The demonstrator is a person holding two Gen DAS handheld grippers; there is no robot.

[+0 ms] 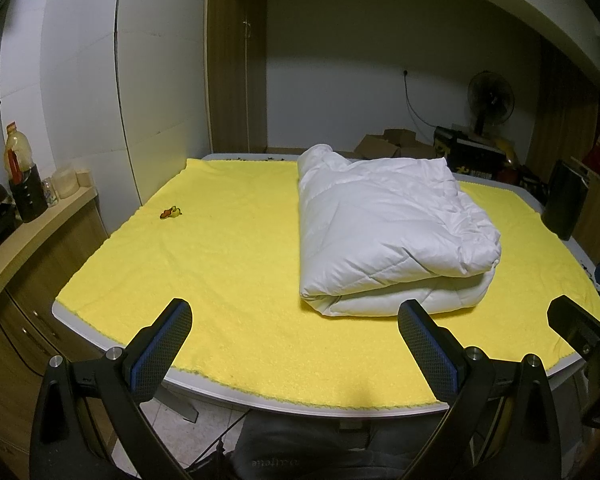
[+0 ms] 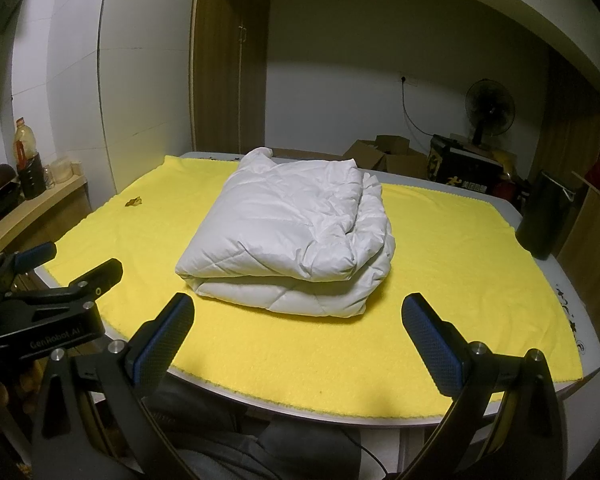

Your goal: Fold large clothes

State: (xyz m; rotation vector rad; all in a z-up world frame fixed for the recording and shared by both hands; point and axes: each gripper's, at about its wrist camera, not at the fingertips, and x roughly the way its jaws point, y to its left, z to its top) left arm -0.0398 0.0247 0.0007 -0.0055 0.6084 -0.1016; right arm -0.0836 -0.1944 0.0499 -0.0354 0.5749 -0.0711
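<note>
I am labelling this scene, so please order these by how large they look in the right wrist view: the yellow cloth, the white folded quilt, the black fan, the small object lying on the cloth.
1. yellow cloth
2. white folded quilt
3. black fan, though it stands far back, so its true size is unsure
4. small object

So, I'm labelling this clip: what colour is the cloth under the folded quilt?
Bright yellow cloth, plain; the quilt is white. Right wrist view shows it best.

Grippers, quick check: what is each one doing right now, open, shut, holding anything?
Left gripper: open, holding nothing, near the table edge, apart from the folded white quilted garment.
Right gripper: open, holding nothing, also short of the garment.
</note>
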